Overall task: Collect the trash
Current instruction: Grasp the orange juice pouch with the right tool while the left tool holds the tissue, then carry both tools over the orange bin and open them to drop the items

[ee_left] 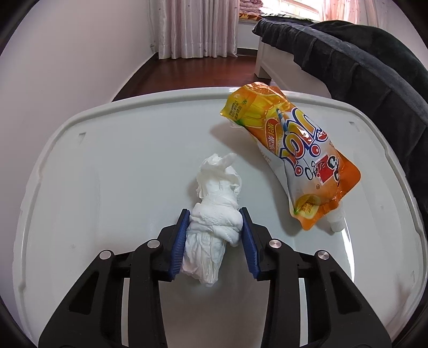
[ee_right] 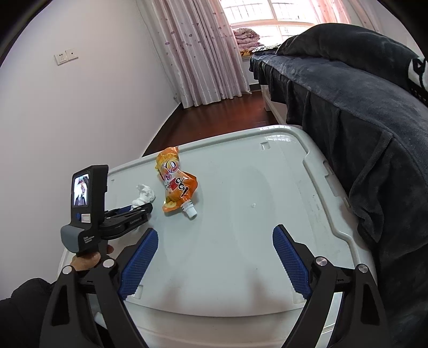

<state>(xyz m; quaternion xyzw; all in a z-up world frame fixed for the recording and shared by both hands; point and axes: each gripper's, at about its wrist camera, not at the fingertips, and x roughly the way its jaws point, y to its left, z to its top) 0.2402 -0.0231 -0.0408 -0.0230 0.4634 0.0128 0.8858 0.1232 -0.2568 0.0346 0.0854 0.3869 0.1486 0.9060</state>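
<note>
Here, left claw (ee_left: 216, 214) clenched on the crumpled white tissue (ee_left: 214, 214) on the white surface (ee_left: 120, 160), orange drink pouch (ee_left: 294, 150) just right of it, right claw (ee_right: 215, 242) released, nearer.

A: Light?
B: Daylight via window (ee_right: 270, 16), blown out w/ pink cast on curtains (ee_right: 198, 53). Soft shadows, faint glare on white lid (ee_right: 281, 139).
A: Quality?
B: Sharp centre; heavy fisheye bend, black vignette at corners.

We cannot read the small print on the juice pouch (ee_left: 291, 150). The left gripper (ee_right: 141, 207) hides part of the tissue (ee_right: 144, 196) from the right wrist.
</note>
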